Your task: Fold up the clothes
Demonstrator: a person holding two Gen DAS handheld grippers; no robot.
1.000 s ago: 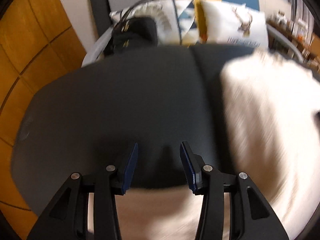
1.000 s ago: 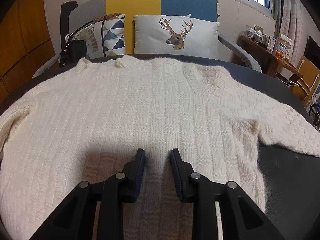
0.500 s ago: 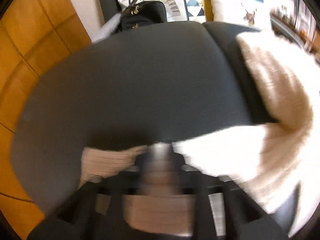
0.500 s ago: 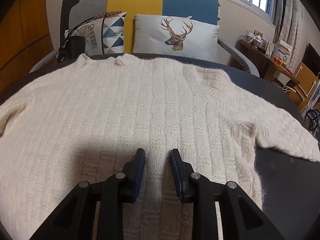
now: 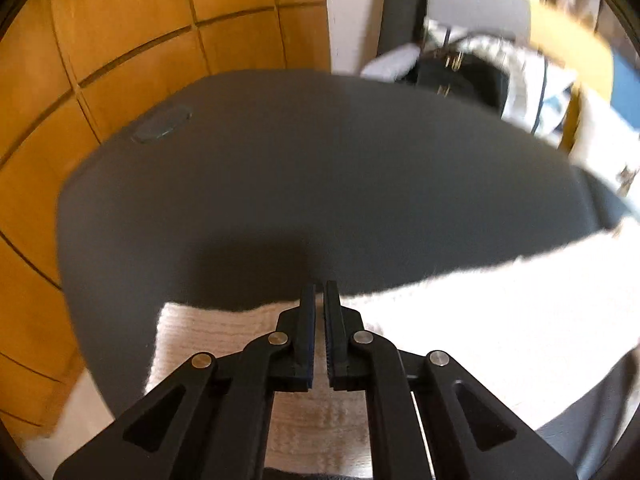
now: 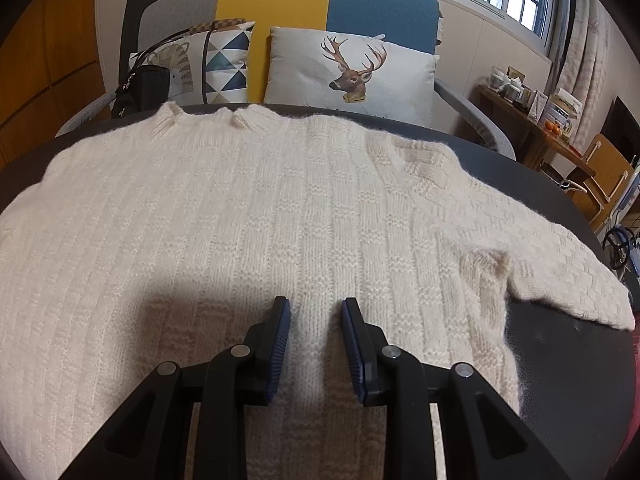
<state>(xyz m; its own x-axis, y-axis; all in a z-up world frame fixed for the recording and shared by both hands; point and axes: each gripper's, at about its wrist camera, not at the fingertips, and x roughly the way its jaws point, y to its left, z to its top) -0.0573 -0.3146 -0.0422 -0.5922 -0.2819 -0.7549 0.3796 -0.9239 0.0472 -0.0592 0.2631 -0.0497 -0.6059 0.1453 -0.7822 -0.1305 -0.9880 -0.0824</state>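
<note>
Left wrist view: my left gripper point(image 5: 319, 312) has just closed from wide open and now pinches the cream knit sweater's point(image 6: 248, 216) sleeve point(image 5: 240, 332) at 6 o'clock on the dark table point(image 5: 320, 168). First sleeve fold can start. Right gripper point(image 6: 316, 340) unchanged, narrowly parted over the body, gripping nothing.
</note>
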